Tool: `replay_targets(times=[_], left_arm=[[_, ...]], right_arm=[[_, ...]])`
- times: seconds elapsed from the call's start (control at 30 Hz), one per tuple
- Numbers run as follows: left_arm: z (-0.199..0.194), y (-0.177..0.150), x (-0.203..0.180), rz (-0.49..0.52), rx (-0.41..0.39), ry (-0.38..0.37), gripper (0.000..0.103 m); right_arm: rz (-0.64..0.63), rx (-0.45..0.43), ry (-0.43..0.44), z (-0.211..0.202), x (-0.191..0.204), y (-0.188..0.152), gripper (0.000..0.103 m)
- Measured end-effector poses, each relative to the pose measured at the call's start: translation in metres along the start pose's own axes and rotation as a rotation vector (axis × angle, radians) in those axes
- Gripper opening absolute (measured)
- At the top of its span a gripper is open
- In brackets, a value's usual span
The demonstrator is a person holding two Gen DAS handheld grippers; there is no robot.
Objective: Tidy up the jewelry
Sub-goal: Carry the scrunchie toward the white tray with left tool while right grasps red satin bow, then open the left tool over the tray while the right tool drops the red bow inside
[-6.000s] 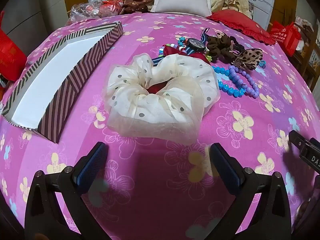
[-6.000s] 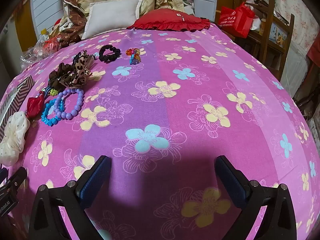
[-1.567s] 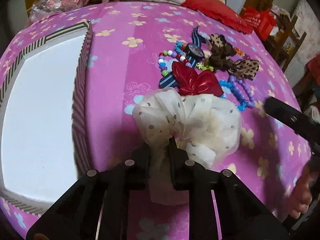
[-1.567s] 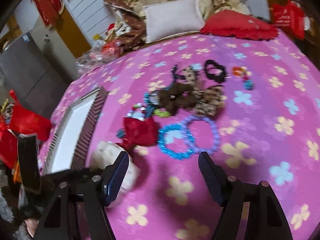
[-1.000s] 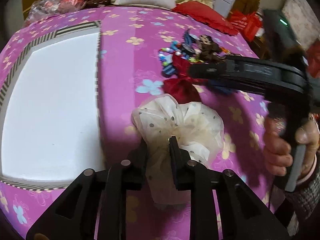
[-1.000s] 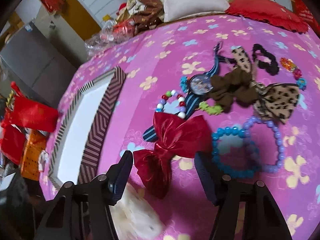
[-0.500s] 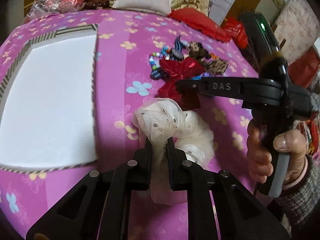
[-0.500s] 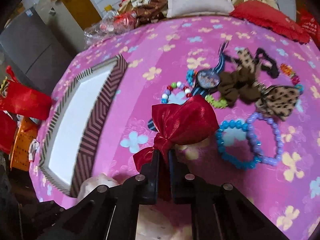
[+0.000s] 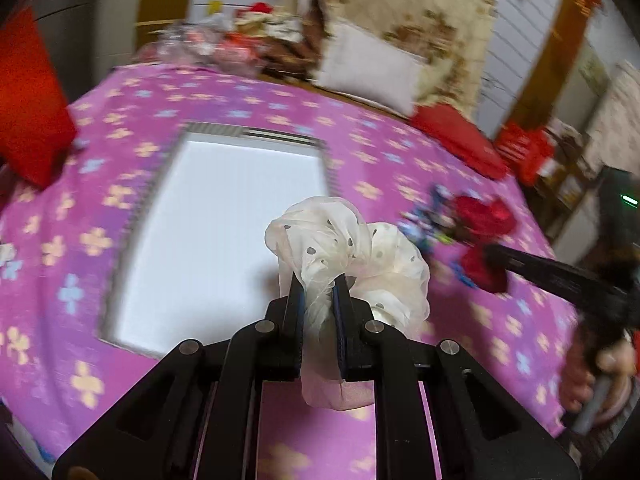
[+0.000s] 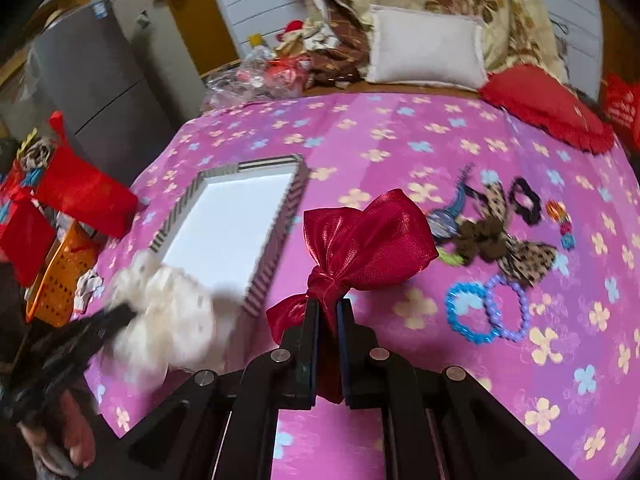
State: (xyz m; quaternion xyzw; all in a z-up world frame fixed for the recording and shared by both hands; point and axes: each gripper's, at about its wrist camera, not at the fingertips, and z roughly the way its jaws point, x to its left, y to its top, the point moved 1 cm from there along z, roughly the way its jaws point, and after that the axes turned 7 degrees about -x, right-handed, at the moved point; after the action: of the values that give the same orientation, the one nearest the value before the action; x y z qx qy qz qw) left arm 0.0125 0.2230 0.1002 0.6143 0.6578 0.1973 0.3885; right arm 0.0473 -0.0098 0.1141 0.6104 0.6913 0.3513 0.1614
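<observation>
- Left wrist view, left half of the frame: the striped box (image 9: 236,236) lies open on the pink flowered bed cover (image 9: 120,360), its white floor bare. It looks shallow and roomy, an easy target for a drop.
- Centre of the same view: the left claw (image 9: 318,300) is pressed together on a fold of the white dotted scrunchie (image 9: 352,248), which hangs off the bed over the box's right edge. The thing looks very light, soft and floppy. A pinch on any bunched fold should hold, though the gauze could snag on the box wall.
- Right of that view: the remaining pile (image 9: 432,228) is blurred.
- Right wrist view, lower left: the other hand (image 10: 68,436) carries the scrunchie beside the box's near corner.
- Centre of this view: the right claw (image 10: 328,312) is pinching the red satin bow (image 10: 368,240) at its knot, lifted clear of the bed. Satin is slick and nearly weightless, so the tied knot is the firmest place to grip.
- Right of this view: the blue bead bracelet (image 10: 468,312), purple bead bracelet (image 10: 508,308), leopard bow (image 10: 528,258) and black scrunchie (image 10: 526,200) still lie on the cover. The beads are hard and likely to roll, so best taken across the strand.
</observation>
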Motion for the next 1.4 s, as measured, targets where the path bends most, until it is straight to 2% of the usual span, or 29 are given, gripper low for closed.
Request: replay_targets(times=[0.2, 0.4, 0.47, 0.7, 0.97, 1.07, 1.17, 1.23, 1.33, 1.4], left_arm=[[0.032, 0.028, 0.056, -0.092, -0.025, 0.104, 0.011], [0.076, 0.069, 0.100, -0.164, -0.057, 0.177, 0.011], [0.087, 0.073, 0.114, -0.189, -0.054, 0.190, 0.011], [0.122, 0.066, 0.150, -0.254, -0.001, 0.178, 0.012], [0.128, 0.068, 0.159, -0.309, 0.002, 0.123, 0.015], [0.128, 0.068, 0.158, -0.316, 0.003, 0.115, 0.022], [0.127, 0.069, 0.153, -0.304, 0.005, 0.102, 0.036], [0.123, 0.071, 0.148, -0.289, -0.005, 0.094, 0.049], [0.112, 0.074, 0.140, -0.264, -0.046, 0.081, 0.061], [0.107, 0.076, 0.139, -0.265, -0.064, 0.071, 0.063]], right_arm=[[-0.069, 0.038, 0.020, 0.026, 0.048, 0.019, 0.008], [-0.133, 0.078, 0.001, 0.081, 0.087, 0.049, 0.008], [-0.152, 0.090, -0.015, 0.104, 0.095, 0.059, 0.008], [-0.154, 0.136, -0.073, 0.187, 0.102, 0.090, 0.008], [-0.171, 0.182, -0.137, 0.240, 0.101, 0.094, 0.008], [-0.150, 0.192, -0.150, 0.246, 0.095, 0.094, 0.008], [-0.147, 0.180, -0.162, 0.244, 0.093, 0.096, 0.015], [-0.159, 0.154, -0.165, 0.237, 0.095, 0.098, 0.028], [-0.176, 0.108, -0.166, 0.221, 0.098, 0.100, 0.044], [-0.186, 0.090, -0.174, 0.208, 0.099, 0.099, 0.045]])
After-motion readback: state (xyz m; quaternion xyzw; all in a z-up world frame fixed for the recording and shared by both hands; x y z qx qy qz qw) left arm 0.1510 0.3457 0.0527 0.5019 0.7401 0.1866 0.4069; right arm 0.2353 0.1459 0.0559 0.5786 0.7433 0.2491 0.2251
